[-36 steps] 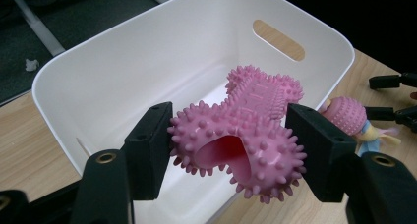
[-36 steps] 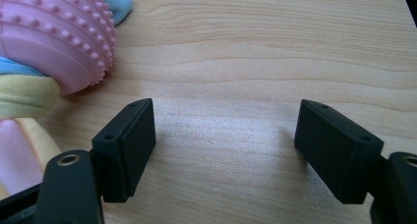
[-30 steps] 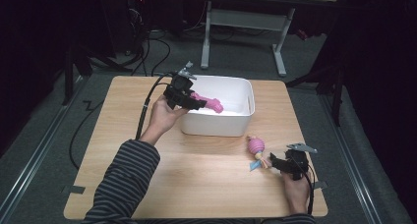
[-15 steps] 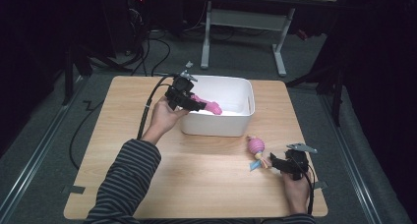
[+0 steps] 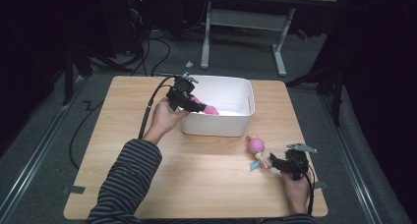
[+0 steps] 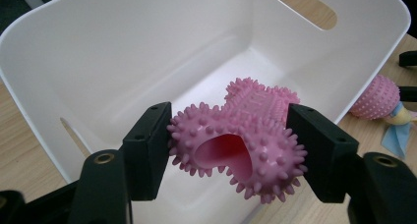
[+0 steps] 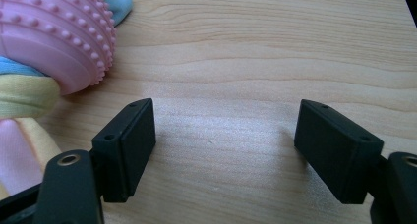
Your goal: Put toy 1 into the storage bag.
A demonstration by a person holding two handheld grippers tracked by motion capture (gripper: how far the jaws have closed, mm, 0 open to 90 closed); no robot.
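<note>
Over the near left corner of the white bin, your left gripper holds the pink spiked toy above the bin's open interior. In the left gripper view both black pads press against the toy's spiked flanks, one on each side, so the grip is firm; the jaws are closed on it only as far as its width allows, and they have just been easing slightly apart with the toy between them. The near end of the toy shows a hollow mouth; its far end is partly hidden behind its own body, and its underside cannot be seen. In the high view the toy is small and partly covered by your left gripper, so only its far tip projects over the bin.

To the right of the bin and nearer you, your right gripper rests on the wooden table. In the right gripper view its jaws stand wide apart with bare wood between them; they hold and touch nothing. The pink knobbed ball with cloth tails lies just beside that gripper, between it and the bin. In the right gripper view this ball is cut off by the frame's upper left corner, and its cloth tails run out of the left edge.
</note>
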